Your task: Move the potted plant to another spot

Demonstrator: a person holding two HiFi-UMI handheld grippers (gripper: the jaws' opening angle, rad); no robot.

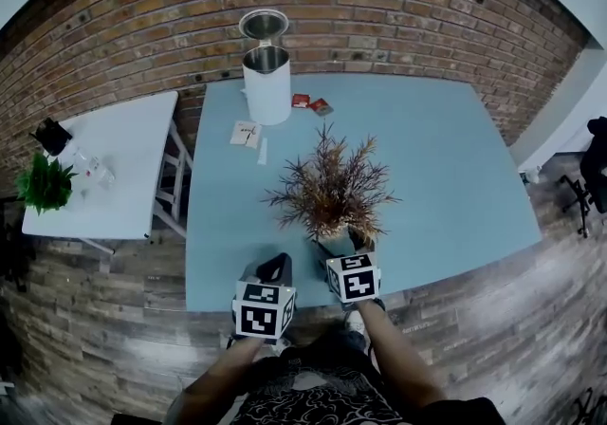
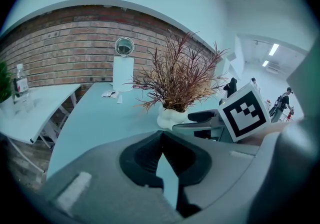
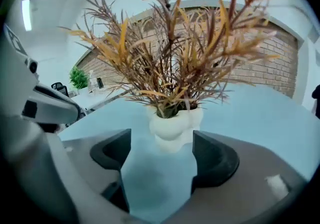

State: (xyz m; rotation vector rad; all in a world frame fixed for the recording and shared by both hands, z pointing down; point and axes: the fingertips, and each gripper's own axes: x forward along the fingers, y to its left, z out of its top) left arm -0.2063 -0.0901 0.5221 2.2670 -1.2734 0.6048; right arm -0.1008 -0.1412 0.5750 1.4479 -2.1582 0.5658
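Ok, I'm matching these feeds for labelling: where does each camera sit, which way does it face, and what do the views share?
Head view: on the person's head, facing steeply down at the table and potted plant; both forearms and marker cubes show.
Left gripper view: on the left gripper, looking along its shut fingers across the table towards the brick wall.
Right gripper view: on the right gripper, looking along its open fingers at the plant's white pot.
Shared: all three show the potted plant.

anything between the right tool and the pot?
Nothing visible. The white pot stands right at the mouth of the right tool, whose jaws are open, with only bare table in front of it; the pads do not press it. The left tool, shut, sits off to the side, clear of that line.
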